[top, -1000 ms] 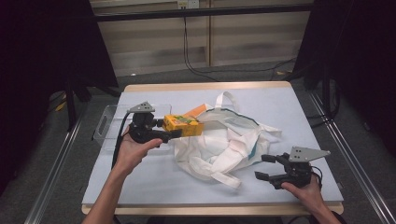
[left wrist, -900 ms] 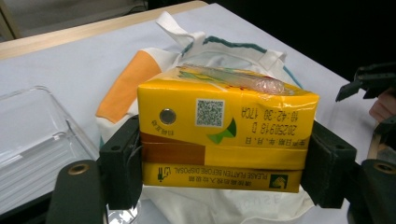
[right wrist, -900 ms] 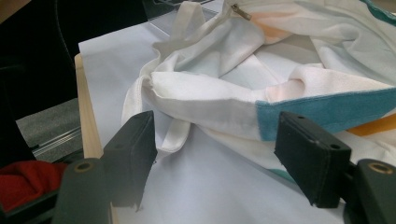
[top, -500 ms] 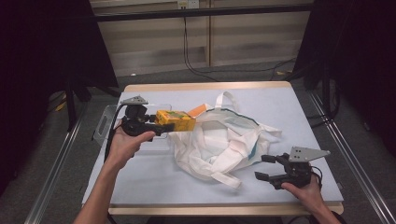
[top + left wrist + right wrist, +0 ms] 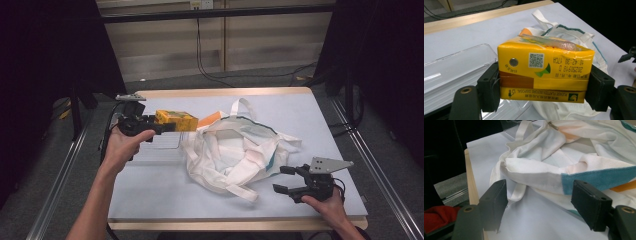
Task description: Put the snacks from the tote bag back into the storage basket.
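My left tongs [image 5: 172, 126] were clamped on the yellow carton [image 5: 176, 119], held above the table [image 5: 150, 195] beside the white bag [image 5: 235, 155]. My right tongs [image 5: 284, 179] stood released near the bag; I judged it best to keep the carton level and the squeeze gentle.

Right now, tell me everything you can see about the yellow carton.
The yellow carton is a small paperboard drink box with a brown band, a QR code, a printed date and a foil straw hole; a wrapped straw lies along it. The left gripper clamps its two ends, holding it above a clear plastic tray, beside the white cloth bag.
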`<state>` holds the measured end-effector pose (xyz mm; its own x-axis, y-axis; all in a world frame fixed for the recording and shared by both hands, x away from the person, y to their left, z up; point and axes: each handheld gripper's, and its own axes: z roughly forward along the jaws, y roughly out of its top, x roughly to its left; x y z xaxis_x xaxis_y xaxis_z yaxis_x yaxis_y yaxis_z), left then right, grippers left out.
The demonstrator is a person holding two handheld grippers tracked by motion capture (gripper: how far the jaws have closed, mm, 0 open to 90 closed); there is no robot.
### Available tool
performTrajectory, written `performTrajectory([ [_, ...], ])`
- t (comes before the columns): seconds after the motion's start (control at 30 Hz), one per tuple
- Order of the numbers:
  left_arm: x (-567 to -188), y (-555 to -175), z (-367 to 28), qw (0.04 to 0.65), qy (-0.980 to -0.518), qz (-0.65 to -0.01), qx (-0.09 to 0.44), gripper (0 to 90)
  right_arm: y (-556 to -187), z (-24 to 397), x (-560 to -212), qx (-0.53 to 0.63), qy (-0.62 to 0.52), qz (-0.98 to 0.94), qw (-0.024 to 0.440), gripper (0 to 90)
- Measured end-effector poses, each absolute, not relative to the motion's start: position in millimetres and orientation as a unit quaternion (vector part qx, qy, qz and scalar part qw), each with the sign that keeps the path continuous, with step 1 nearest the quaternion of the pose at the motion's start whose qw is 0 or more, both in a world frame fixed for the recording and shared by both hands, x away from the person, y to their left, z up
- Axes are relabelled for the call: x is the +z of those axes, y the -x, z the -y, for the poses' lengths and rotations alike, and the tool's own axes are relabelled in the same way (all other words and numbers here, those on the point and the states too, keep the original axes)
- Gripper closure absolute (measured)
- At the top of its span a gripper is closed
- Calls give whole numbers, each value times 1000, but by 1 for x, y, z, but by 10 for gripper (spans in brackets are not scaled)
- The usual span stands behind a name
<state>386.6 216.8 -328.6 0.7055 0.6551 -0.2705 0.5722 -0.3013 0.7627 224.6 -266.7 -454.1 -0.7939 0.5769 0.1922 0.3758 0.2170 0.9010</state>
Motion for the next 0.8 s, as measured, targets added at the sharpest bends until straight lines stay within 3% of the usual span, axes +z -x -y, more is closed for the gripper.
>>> performTrajectory([
  [0.8, -311, -403, -235, 406, -800, -436, 67, 277, -225, 267, -454, 552, -305, -771, 91, 282],
])
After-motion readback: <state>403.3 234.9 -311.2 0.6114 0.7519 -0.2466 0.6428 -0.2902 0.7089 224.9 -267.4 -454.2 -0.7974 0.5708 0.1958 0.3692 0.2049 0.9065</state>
